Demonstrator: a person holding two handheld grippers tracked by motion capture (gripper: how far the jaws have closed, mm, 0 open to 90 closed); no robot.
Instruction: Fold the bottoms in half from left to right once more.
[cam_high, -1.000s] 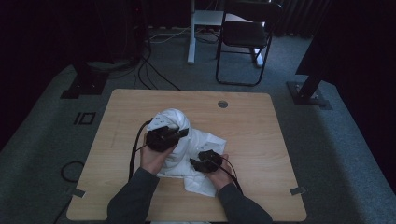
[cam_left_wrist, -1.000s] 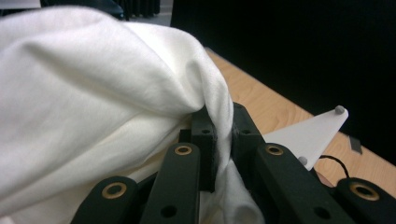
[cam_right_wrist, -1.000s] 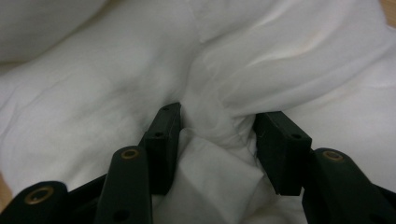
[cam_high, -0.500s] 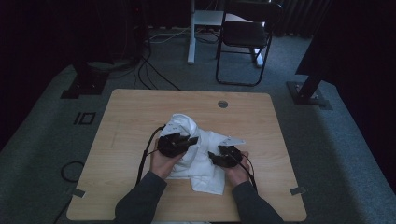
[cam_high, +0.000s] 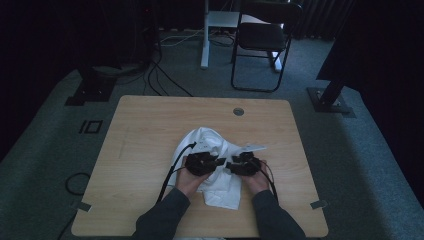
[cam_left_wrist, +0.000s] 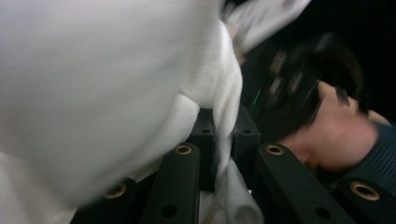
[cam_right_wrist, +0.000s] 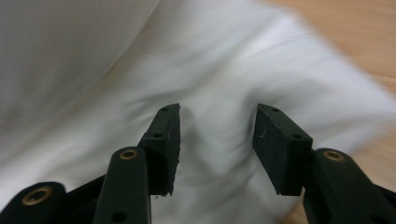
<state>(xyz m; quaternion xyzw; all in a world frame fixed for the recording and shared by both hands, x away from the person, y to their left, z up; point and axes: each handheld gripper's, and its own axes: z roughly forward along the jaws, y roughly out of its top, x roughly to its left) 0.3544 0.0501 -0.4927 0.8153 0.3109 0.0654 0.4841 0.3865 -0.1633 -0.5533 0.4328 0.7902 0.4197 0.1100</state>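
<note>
Grippers closer together now; left gripper (cam_left_wrist: 223, 140) pinching white cloth (cam_left_wrist: 93, 93), right gripper (cam_right_wrist: 217, 140) agape.

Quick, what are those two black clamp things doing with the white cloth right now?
Left hand-held gripper: shut, pinching a fold of the crumpled white fabric cloth.
Right hand-held gripper: open, jaws apart just over the cloth, holding nothing.

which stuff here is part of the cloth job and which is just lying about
In the job:
- white cloth, crumpled on the wooden table
- left gripper, shut on a fold of the cloth
- right gripper, jaws open over the cloth

Just lying about:
- black chair on the floor behind the table
- cables on the floor
</note>
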